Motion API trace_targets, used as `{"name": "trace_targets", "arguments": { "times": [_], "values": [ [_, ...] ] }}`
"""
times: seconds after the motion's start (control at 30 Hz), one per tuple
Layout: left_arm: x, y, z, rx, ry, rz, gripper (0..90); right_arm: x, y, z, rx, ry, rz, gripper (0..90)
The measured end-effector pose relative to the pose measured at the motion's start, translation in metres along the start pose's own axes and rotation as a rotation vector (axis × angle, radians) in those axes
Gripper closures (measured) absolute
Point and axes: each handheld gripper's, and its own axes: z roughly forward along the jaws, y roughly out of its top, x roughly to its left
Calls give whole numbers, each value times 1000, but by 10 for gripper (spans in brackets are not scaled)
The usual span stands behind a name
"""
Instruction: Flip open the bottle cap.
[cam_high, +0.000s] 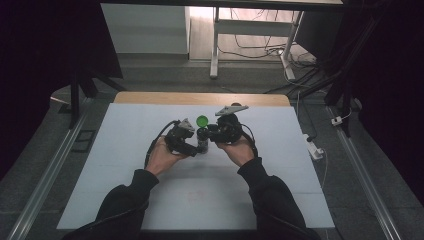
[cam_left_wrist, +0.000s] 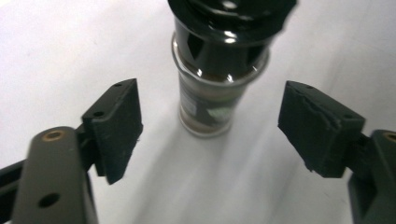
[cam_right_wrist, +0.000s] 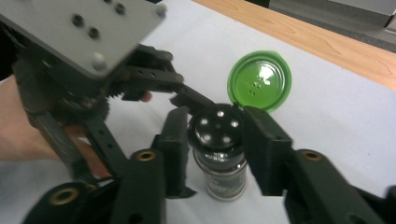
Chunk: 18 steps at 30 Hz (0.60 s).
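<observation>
- One shaker jar (cam_high: 202, 141) stands upright near the middle of the white table (cam_high: 125, 170), its single green flip lid (cam_high: 202, 121) swung open and standing up behind the black sifter top (cam_right_wrist: 217, 126), which shows four holes.
- Two grippers meet at the jar, one in each of my hands; my left hand (cam_high: 161, 156) and right hand (cam_high: 241, 150) come up from the near edge in dark sleeves.
- My right gripper (cam_right_wrist: 215, 140) is clamped on the jar's black top, one pad (cam_right_wrist: 264, 140) pressed against each side of it, the glass body hanging below the pads.
- My left gripper (cam_left_wrist: 208, 126) is spread wide; the jar's lower body (cam_left_wrist: 210, 107) stands between the pads (cam_left_wrist: 116, 123), set slightly farther in, touching neither.
- A light wooden strip (cam_high: 200, 98) runs along the table's far edge.
</observation>
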Motion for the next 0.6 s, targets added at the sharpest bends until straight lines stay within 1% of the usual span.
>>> {"name": "trace_targets", "arguments": {
  "times": [0.07, 0.13, 0.23, 0.33, 0.4, 0.47, 0.6],
  "values": [
    [-1, -2, -6, 1, -8, -1, 169, 1, -2, -3, 2, 4, 1, 508],
    [-3, -5, -11, 3, 1, -7, 145, 2, -4, -5, 6, 1, 2, 451],
    [-4, -10, -21, -13, -5, -29, 104, 3, -8, -9, 5, -2, 1, 394],
    [-5, -14, -31, -24, -18, -49, 77, 5, -11, -14, 8, -11, -8, 345],
    [-5, -18, -38, -30, -14, -52, 63, 7, -14, -17, 7, -15, -8, 309],
    [-6, -22, -44, -36, -17, -66, 52, 9, -16, -21, 3, -18, -6, 279],
    [-8, -32, -57, -34, -20, -75, 24, 13, -22, -29, 0, -20, -12, 223]
  ]
}}
